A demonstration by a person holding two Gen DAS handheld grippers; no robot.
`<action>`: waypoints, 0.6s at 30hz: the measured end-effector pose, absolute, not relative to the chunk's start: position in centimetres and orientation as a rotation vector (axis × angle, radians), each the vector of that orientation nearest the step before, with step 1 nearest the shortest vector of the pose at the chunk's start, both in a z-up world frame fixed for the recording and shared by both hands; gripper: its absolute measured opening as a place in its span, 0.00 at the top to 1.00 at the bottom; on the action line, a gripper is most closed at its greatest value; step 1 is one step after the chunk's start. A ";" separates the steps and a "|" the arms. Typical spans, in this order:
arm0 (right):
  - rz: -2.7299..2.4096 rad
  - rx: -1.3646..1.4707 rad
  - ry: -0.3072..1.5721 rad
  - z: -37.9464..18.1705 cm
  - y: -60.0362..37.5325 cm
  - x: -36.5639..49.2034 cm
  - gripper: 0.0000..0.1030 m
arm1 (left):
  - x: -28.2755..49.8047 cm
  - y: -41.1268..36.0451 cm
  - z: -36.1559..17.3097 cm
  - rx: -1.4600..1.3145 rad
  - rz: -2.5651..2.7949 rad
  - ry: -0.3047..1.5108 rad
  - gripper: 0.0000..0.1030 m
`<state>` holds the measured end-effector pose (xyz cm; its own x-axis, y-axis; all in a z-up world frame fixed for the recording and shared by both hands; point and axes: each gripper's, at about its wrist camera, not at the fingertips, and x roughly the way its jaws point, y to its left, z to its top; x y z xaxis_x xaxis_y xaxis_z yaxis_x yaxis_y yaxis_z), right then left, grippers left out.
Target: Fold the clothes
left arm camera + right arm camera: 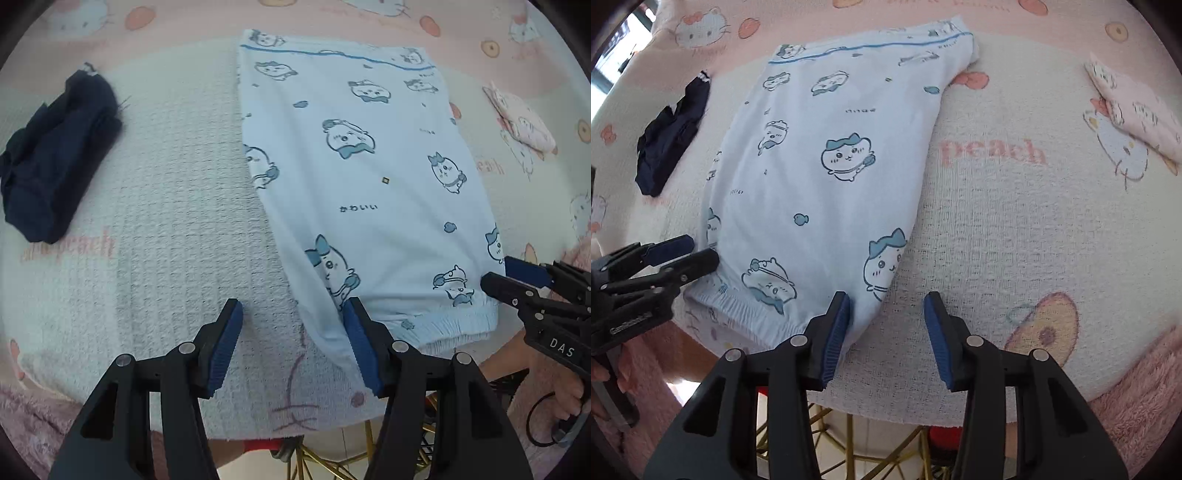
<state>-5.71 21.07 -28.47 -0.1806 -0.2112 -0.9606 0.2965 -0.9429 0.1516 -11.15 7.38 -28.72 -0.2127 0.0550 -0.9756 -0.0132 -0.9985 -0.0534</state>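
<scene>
A: We start with the biggest thing, the towel-like cover (177, 192) spread over the table, cream in the middle with a pink cartoon border and the word "peach" printed on it.

B: On it we see the light blue pants (362, 177) lying flat, printed with small cartoon animals. The elastic waistband is at the near edge, and the leg end with the blue stripe lies at the far side. They look folded lengthwise into one long panel.

A: Far left of them we have a crumpled dark navy garment (55, 155), well apart from the pants. At the far right lies a small folded pink cloth (1137, 110), also well apart.

B: Now our tools. Our left gripper (291, 343) points down over the near edge, jaws standing wide with only bare cover between them. Its right-hand pad (360, 343) sits at the near left corner of the pants, by the waistband; we cannot tell whether it touches the cloth.

A: Our right gripper (886, 336) is likewise parted, somewhat narrower than the left, and grips nothing. Its left-hand pad (836, 336) is at the near right corner of the pants, over the edge of the fabric.

B: So we have one claw at each end of the waistband, neither closed on it.

A: Below the table edge we glimpse a gold wire frame (849, 443).
</scene>
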 end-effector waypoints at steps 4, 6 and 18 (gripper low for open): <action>-2.165 1.819 -0.047 -27.6 23.8 -6.0 0.58 | -11.1 6.2 -26.8 -1.971 2.508 -0.085 0.42; -2.148 1.828 -0.139 -27.3 25.1 -6.0 0.56 | -10.9 5.6 -26.8 -1.918 2.393 -0.381 0.42; -1.933 1.865 -0.353 -30.6 20.9 -6.1 0.55 | -9.5 5.9 -32.1 -1.875 2.104 -0.847 0.42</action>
<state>-6.09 20.89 -30.56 -0.0039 -0.4698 -0.8828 0.1278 -0.8758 0.4655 -9.52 5.91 -32.15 -0.1764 0.5047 -0.8451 0.2218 -0.8161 -0.5337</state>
